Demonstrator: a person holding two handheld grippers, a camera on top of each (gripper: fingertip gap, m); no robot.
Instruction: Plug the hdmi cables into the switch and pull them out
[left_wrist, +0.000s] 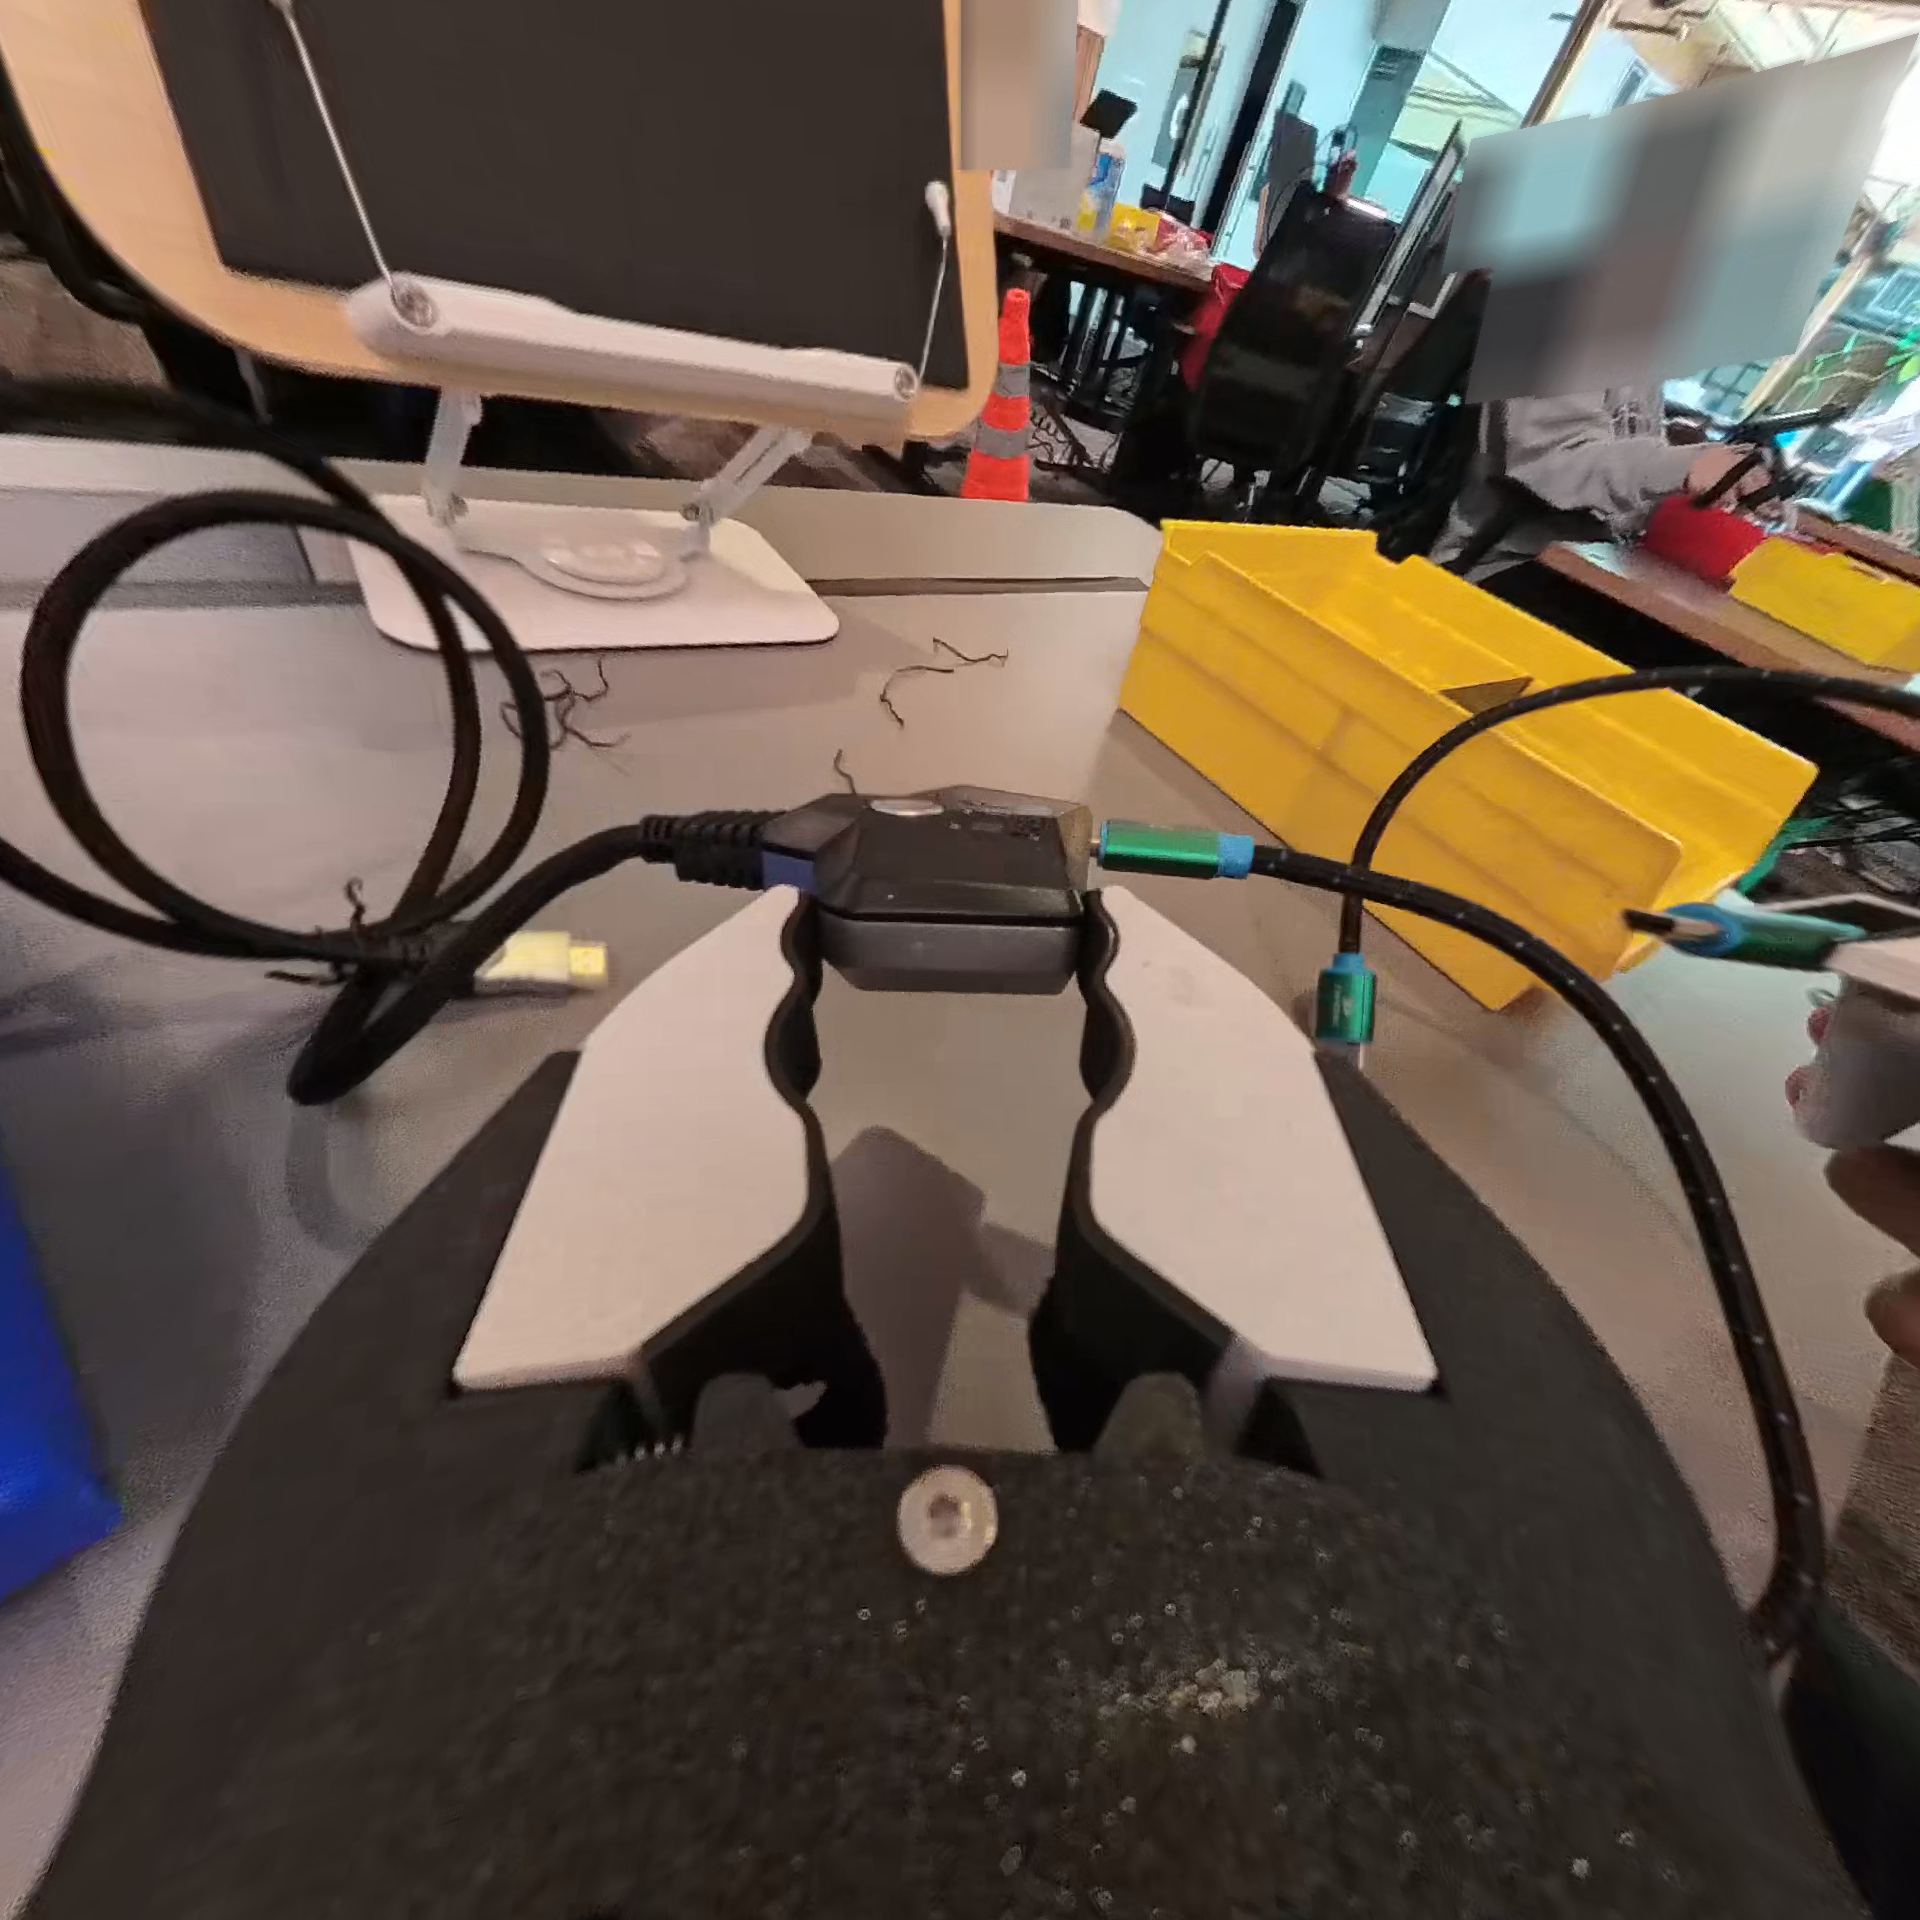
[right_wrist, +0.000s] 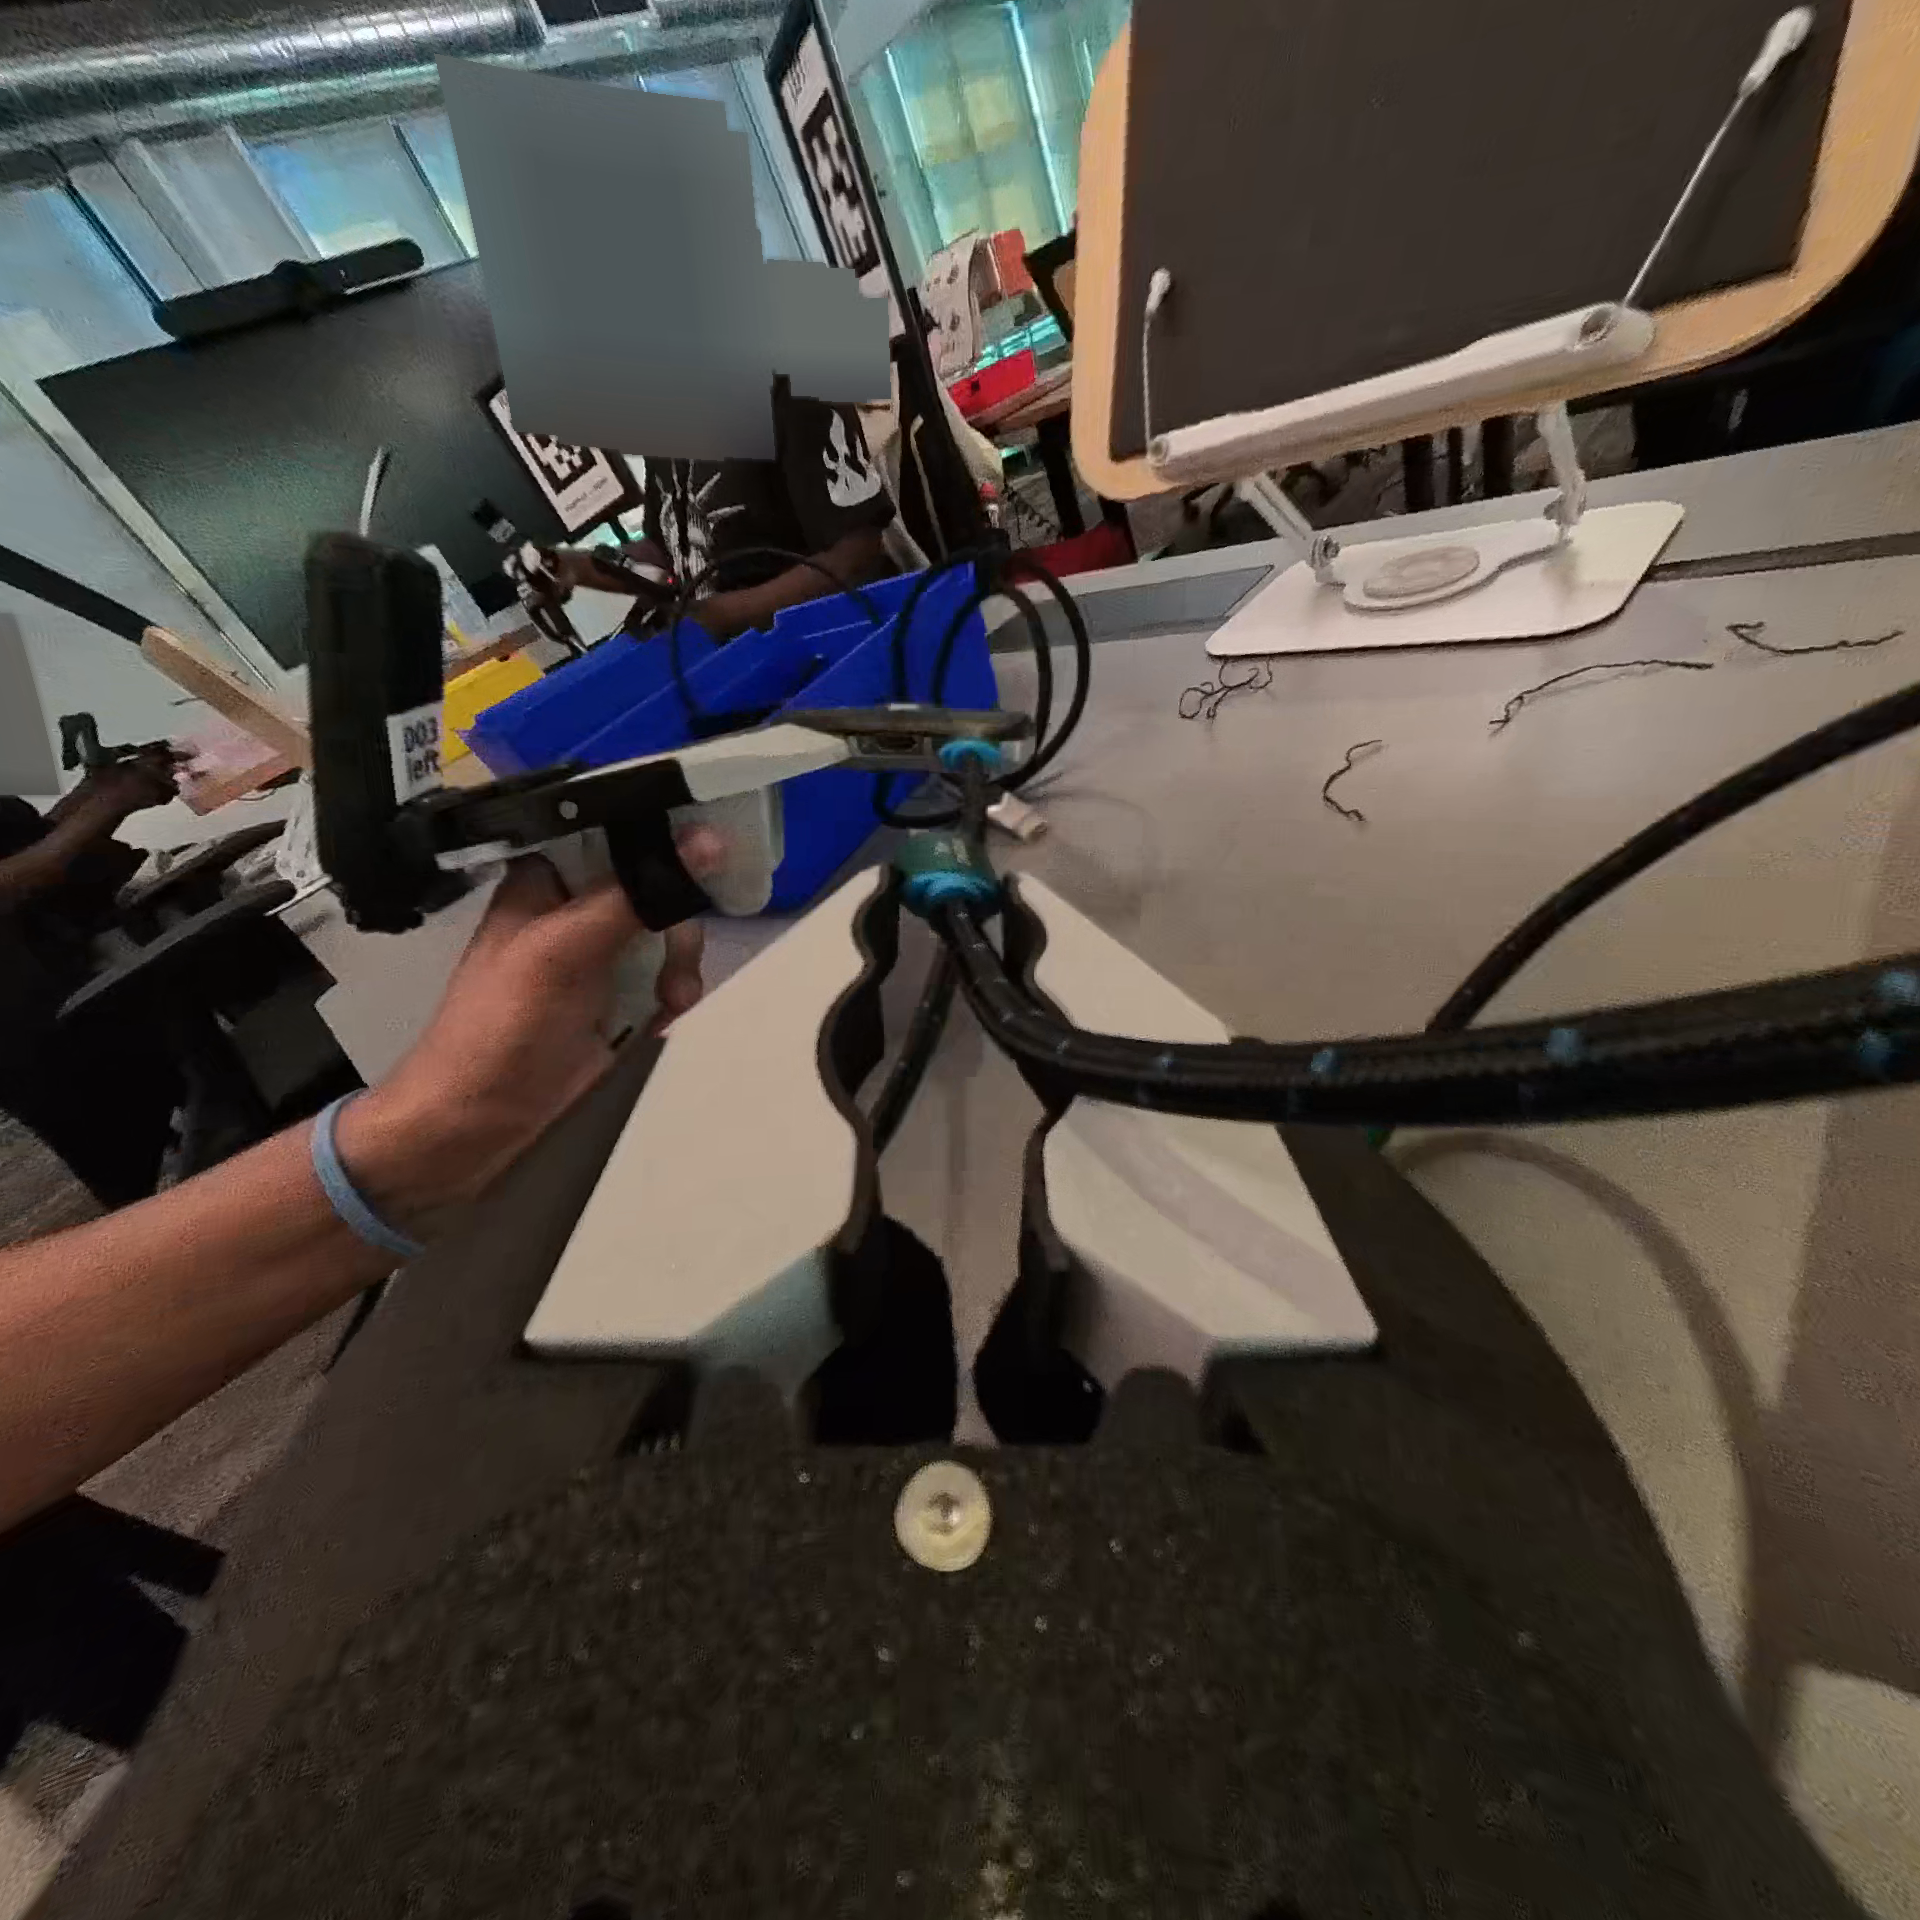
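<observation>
My left gripper (left_wrist: 945, 935) is shut on the black HDMI switch (left_wrist: 940, 883) and holds it above the grey table (left_wrist: 260, 727). A black cable (left_wrist: 582, 873) is plugged into the switch's left side. A green plug with a blue collar (left_wrist: 1174, 847) is plugged into its right side. My right gripper (right_wrist: 940, 894) is shut on another green plug (right_wrist: 938, 864), a short way from the switch (right_wrist: 904, 727). This held plug also shows at the right edge of the left wrist view (left_wrist: 1756, 932). A third green plug (left_wrist: 1345, 997) hangs loose beside the left gripper's right finger.
Yellow bins (left_wrist: 1403, 748) stand at the right. A blue bin (right_wrist: 748, 707) holding cables stands behind the left gripper (right_wrist: 665, 790). A dark board on a white stand (left_wrist: 582, 582) is at the back. A loose pale plug (left_wrist: 540, 961) and stray threads (left_wrist: 935, 675) lie on the table.
</observation>
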